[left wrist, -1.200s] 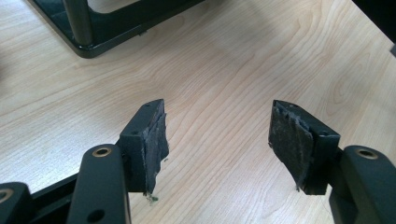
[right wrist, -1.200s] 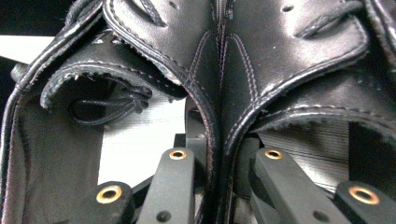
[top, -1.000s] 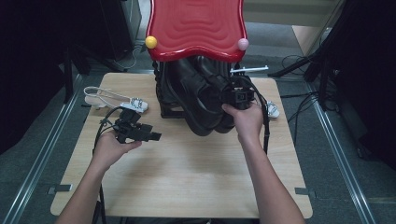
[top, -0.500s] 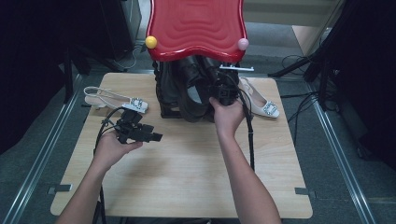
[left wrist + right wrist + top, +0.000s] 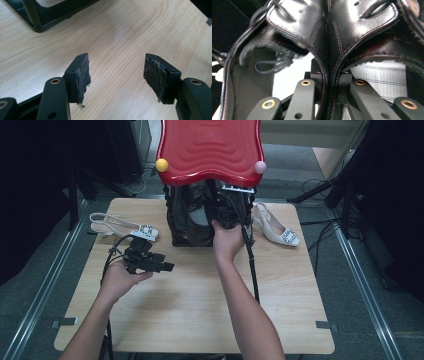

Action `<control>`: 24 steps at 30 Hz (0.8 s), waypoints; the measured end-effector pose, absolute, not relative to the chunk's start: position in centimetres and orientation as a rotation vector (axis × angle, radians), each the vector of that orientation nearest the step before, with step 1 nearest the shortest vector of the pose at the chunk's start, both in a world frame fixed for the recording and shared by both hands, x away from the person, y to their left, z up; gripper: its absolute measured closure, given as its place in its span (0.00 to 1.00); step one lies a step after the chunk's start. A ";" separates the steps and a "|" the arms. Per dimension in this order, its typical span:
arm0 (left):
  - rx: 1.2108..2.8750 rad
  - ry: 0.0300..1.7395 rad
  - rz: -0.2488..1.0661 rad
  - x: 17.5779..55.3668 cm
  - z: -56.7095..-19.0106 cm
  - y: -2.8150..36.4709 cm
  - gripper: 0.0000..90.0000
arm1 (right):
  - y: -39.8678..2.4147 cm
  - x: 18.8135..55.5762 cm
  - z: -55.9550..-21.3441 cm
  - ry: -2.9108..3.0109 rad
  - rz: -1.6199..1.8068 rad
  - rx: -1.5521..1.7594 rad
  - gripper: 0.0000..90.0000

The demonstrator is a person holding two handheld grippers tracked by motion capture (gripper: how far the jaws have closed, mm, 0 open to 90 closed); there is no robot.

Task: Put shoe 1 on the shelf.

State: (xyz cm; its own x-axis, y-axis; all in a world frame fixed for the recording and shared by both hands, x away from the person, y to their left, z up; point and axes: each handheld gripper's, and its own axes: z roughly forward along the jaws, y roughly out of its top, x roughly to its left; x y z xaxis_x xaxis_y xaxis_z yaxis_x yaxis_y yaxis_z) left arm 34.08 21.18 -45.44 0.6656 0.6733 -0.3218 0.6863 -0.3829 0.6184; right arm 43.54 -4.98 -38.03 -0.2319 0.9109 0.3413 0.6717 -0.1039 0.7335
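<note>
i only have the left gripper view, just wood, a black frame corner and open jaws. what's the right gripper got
observer: the right gripper is clamped on a pair of black shoes, pinching their two adjoining edges together.
operator: where is it holding them
observer: at the front of the black rack, under its red top, at the far middle of the table.
operator: anything else lying around
observer: a left white shoe lies on the table to the left of the rack, and a right white shoe lies to its right, both clear of the hands.
</note>
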 end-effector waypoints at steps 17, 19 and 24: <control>2.120 1.038 -0.024 34.1 -45.4 21.0 0.43 | -4.3 43.9 -38.2 1.928 1.277 1.753 0.74; 2.121 1.036 -0.022 34.1 -45.4 21.0 0.43 | -4.3 43.7 -38.1 1.934 1.289 1.726 0.74; 2.086 1.035 -0.031 34.1 -45.1 20.9 0.45 | -4.8 43.5 -37.8 1.968 1.314 1.696 0.71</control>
State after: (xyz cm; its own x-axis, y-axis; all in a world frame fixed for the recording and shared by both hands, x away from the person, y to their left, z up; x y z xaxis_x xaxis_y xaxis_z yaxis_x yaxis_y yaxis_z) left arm 34.05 20.93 -45.12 0.6662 0.6624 -0.3427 0.6816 -0.3542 0.6403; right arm 43.52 -4.81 -37.84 -0.3039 0.8803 0.3644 0.6741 -0.0716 0.7351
